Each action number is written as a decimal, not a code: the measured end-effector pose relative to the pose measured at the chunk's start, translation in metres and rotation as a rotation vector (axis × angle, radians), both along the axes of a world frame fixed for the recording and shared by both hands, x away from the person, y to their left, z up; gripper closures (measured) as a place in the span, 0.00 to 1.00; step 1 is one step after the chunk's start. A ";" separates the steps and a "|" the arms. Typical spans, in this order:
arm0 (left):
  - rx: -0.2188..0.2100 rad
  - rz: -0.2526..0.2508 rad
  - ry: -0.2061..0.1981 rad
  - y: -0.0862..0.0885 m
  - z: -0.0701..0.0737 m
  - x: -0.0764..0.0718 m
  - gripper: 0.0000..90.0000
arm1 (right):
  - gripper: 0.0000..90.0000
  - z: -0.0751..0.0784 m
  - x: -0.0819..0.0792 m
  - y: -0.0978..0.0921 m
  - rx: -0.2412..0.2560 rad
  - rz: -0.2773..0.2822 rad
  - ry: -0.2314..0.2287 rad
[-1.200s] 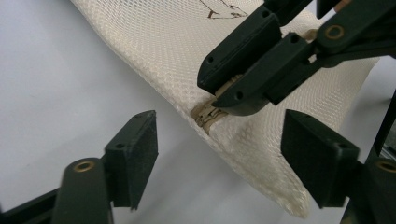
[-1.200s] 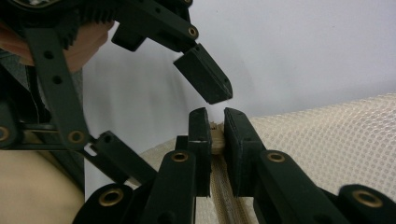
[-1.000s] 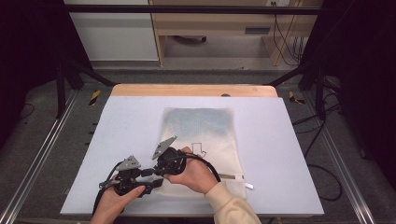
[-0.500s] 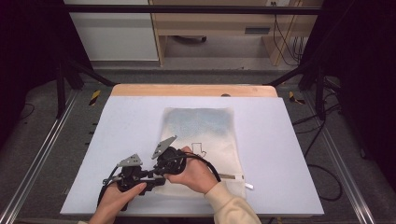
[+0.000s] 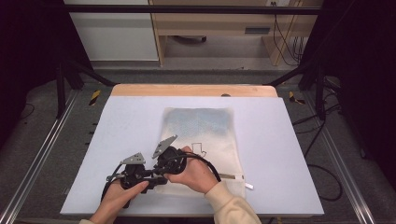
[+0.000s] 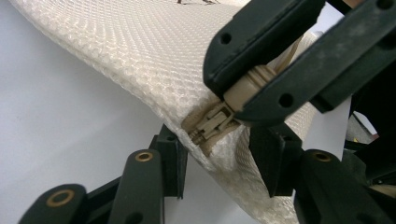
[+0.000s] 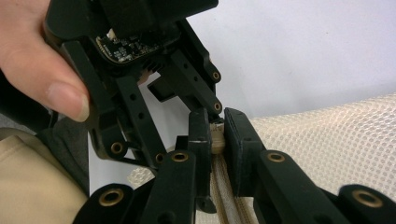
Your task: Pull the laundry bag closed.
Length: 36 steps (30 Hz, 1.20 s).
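Note:
A cream mesh bag (image 5: 201, 126) lies flat in the middle of the white table cover, with a black outline printed on it. Its near left corner (image 6: 140, 56) is lifted off the table. My right gripper (image 7: 217, 135) is shut on the beige zipper pull (image 6: 247, 84) at that corner. The zipper slider (image 6: 212, 123) hangs just below the pull. My left gripper (image 6: 219, 158) stands open, one jaw on either side of the corner beneath the slider. In the high view both grippers meet at the bag's near left corner (image 5: 161, 179), each held in a hand.
The white table cover (image 5: 116, 121) has bare room left, right and beyond the bag. A small white tag (image 5: 249, 186) sticks out at the bag's near right end. Metal rails (image 5: 42, 154) run along both sides of the table.
The left hand has shifted slightly at the bag's corner. The right gripper keeps its hold in the same place.

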<state>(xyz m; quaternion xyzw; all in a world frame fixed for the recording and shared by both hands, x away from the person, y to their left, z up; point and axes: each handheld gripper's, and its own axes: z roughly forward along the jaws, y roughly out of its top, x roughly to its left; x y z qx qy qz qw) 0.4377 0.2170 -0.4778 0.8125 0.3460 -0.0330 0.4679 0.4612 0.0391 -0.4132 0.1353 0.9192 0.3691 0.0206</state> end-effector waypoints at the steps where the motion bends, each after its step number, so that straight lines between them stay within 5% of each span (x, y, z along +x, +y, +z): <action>1: -0.001 -0.003 0.002 0.000 0.000 0.000 0.66 | 0.91 0.000 0.000 0.000 -0.002 0.003 -0.003; 16: 0.003 -0.003 0.004 0.001 -0.003 0.004 0.89 | 0.91 -0.001 0.001 -0.004 0.006 -0.003 0.007; 36: 0.039 0.011 -0.005 0.000 0.000 0.003 0.92 | 0.91 -0.005 -0.001 -0.014 -0.083 -0.010 -0.011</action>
